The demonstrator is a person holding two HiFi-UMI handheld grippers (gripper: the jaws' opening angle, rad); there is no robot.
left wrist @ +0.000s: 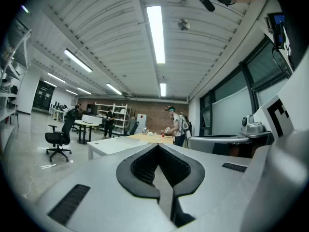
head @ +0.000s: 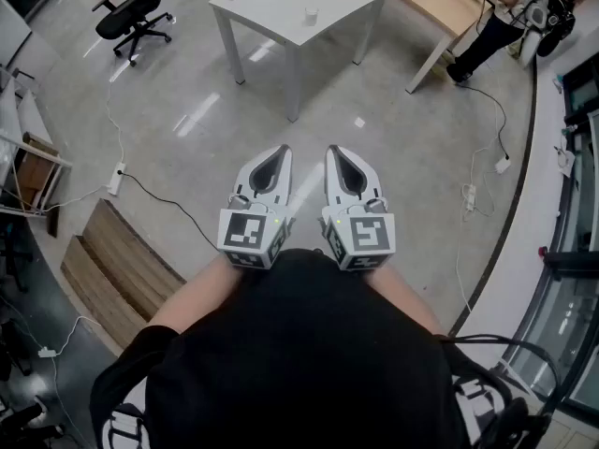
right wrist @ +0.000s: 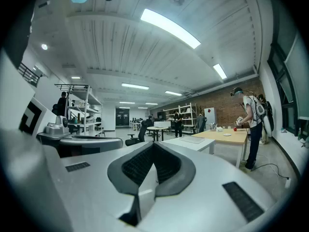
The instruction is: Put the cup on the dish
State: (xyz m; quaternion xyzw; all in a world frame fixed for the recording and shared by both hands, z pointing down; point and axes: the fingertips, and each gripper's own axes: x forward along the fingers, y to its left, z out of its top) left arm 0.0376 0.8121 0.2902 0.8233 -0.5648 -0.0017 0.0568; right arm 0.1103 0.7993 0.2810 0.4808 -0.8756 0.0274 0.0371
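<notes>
Jaws on your left gripper (head: 279,152) and right gripper (head: 337,152) are both pressed together with nothing between them, side by side, while the cup (head: 311,15) stands well ahead of their tips on the white table (head: 267,9), apart from both.

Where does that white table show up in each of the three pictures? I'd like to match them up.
Head view: the white table is at the top, near the middle.
Left gripper view: small, left of centre, at mid-height.
Right gripper view: right of centre, at mid-height.
Shared landmark: the wooden table to its right, with a person standing at it, shows in all three.
</notes>
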